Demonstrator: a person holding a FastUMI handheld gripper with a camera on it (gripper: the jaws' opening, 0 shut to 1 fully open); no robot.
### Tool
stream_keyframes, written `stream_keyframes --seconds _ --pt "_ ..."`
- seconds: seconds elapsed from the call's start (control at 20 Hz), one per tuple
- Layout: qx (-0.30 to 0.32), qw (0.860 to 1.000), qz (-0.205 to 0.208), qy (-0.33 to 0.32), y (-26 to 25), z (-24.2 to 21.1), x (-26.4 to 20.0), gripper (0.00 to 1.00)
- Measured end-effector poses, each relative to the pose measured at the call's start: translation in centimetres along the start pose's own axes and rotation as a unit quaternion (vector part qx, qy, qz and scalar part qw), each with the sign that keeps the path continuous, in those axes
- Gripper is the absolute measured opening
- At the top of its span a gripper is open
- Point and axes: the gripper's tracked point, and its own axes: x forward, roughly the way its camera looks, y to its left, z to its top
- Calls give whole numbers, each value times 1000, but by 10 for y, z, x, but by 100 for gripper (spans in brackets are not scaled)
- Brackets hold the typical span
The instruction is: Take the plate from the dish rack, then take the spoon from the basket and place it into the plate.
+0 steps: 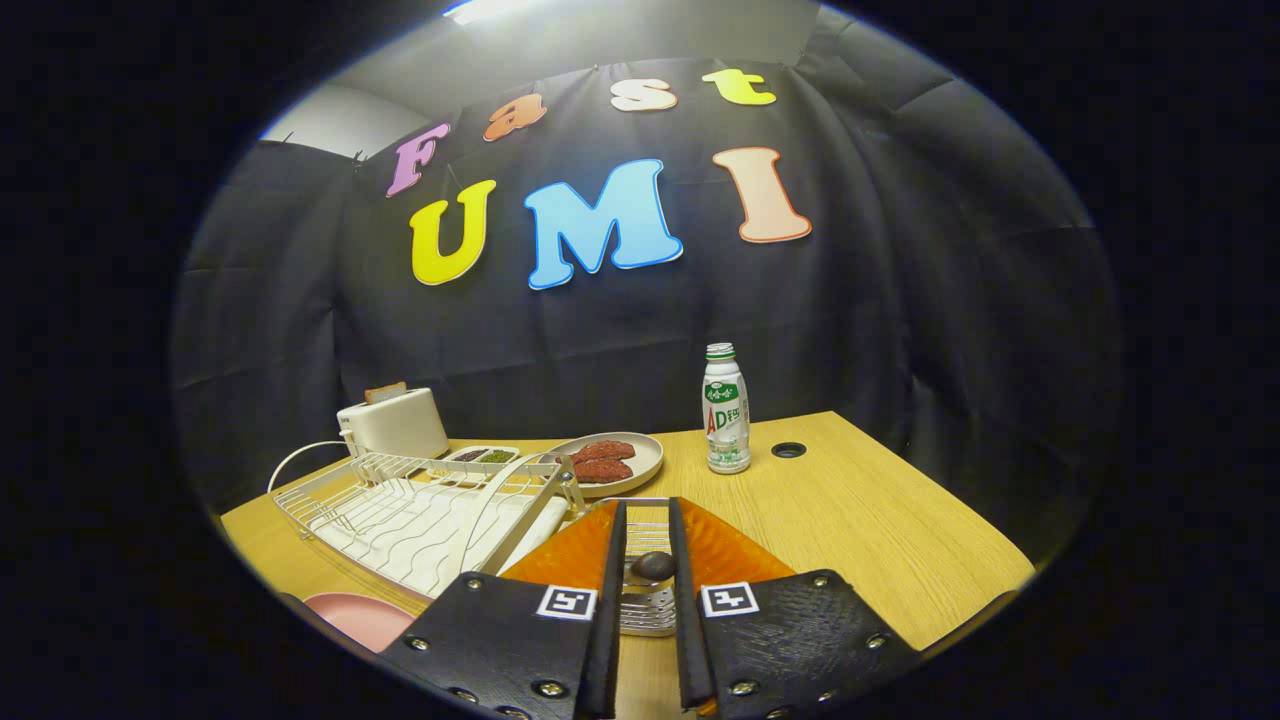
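My gripper (648, 512) points forward over a small wire basket (645, 610) that sits on an orange mat (575, 555). Its two fingers stand close together with the spoon (652, 566) between them; the spoon's dark rounded end touches both fingers, just above the basket's wires. The pink plate (360, 617) lies flat on the table to the left of the fingers, in front of the white dish rack (420, 515). The rack holds no dishes that I can see.
Behind the rack stand a white toaster (393, 423) and a small two-part condiment tray (483, 456). A beige plate with red meat slices (612, 462) lies beyond the fingers. A green-and-white bottle (726, 412) stands right of it, near a cable hole (788, 450) in the wooden table (880, 520).
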Motion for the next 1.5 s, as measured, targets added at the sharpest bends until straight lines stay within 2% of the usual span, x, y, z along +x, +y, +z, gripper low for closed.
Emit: stream_keyframes --seconds 0.05,0.15,0.2,0.85,1.5 --pt "-5 1000 -7 6 0 -2 -1 14" --pt "-10 1000 -13 20 6 -7 -4 14" --pt "-6 1000 -13 20 6 -5 0 7" --pt "-1 998 -26 54 9 24 2 4" --pt "-41 999 -14 8 24 127 -48 4"
